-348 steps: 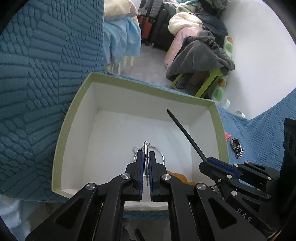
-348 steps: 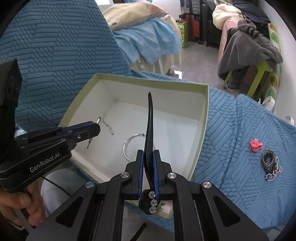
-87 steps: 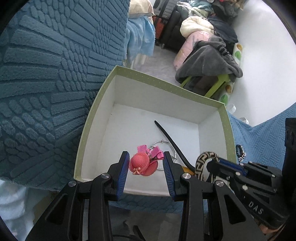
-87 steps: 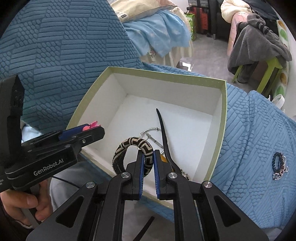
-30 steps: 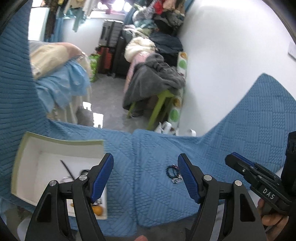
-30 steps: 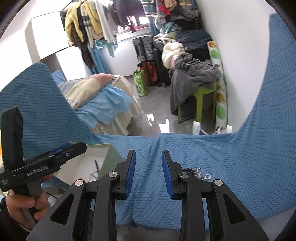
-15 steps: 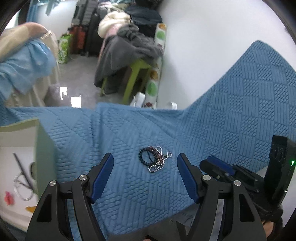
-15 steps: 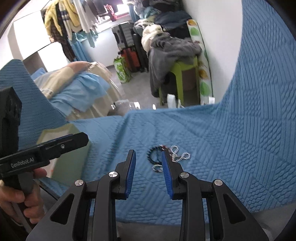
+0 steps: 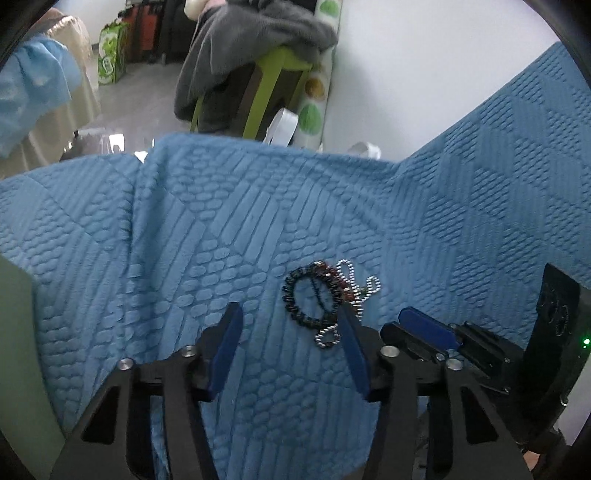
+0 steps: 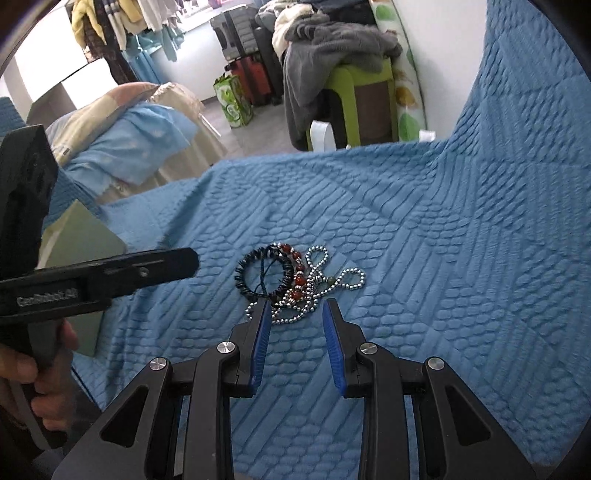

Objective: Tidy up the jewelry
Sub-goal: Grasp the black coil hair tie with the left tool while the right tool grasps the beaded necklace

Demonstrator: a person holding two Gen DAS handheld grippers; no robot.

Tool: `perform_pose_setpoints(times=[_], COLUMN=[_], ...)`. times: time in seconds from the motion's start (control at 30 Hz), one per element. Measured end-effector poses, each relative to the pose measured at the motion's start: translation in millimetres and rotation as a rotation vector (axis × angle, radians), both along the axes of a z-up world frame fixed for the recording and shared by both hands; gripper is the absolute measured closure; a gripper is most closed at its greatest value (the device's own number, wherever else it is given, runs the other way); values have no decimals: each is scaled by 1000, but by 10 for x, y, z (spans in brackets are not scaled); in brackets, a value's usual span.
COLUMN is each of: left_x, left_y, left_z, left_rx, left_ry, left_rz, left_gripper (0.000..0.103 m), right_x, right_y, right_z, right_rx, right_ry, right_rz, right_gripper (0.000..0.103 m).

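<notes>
A small heap of jewelry (image 10: 295,280) lies on the blue quilted cover (image 10: 424,240), just ahead of both grippers. The left gripper (image 9: 288,325) is closing its jaws, with nothing pressed between them. The right gripper (image 10: 295,314) stands apart and empty, its fingertips just before the silver bead chain (image 10: 321,284).

A white wall (image 9: 424,74) rises on the right, with a leaf-print panel (image 10: 404,85) leaning on it. A green stool (image 10: 354,107) stands beside it, heaped with grey clothes (image 10: 328,40). The floor (image 9: 140,92) is grey and glossy. Dark and red suitcases (image 10: 251,55) and a green bag (image 10: 232,99) stand further back. Clothes hang by a bright window (image 10: 207,11). At left lies a bed (image 10: 140,129) with pale blue and beige bedding. A blue quilted cover (image 10: 424,240) fills the foreground.
</notes>
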State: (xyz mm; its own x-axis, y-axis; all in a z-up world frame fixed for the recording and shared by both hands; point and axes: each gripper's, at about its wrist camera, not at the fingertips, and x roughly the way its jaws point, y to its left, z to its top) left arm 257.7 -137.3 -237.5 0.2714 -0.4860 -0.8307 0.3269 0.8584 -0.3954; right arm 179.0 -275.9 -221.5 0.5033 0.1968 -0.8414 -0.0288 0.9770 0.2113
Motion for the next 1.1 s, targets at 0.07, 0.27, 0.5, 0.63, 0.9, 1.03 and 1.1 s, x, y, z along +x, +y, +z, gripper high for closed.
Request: perform_pose_setpoints(times=[0.07, 0.27, 0.5, 0.63, 0.9, 1.03, 1.1], left_x=[44, 139, 187, 205, 192, 173, 169], left_y=[-42, -141, -171, -199, -232, -278, -324], left_z=[-74, -201, -246, -257, -271, -279, -284], left_rx=[8, 26, 22, 18, 19, 25, 32], left_ry=[5, -1, -2, -2, -10, -15, -25], left_rz=[-9, -44, -62, -64, -75, -100, -115], left_gripper=[57, 58, 58, 58, 57, 55, 55], right_x=[57, 213, 352, 361, 305, 250, 227], right_y=[-3, -15, 6, 111, 9, -162, -217], right_z=[-80, -196, -308, -332, -327, -286, -231], right_rx=[0, -34, -85, -156, -217, -104, -114], right_ry=[9, -3, 9, -7, 18, 31, 11], right_rz=[2, 0, 33, 101, 88, 29, 1], right_gripper=[76, 76, 67, 59, 94, 94, 94])
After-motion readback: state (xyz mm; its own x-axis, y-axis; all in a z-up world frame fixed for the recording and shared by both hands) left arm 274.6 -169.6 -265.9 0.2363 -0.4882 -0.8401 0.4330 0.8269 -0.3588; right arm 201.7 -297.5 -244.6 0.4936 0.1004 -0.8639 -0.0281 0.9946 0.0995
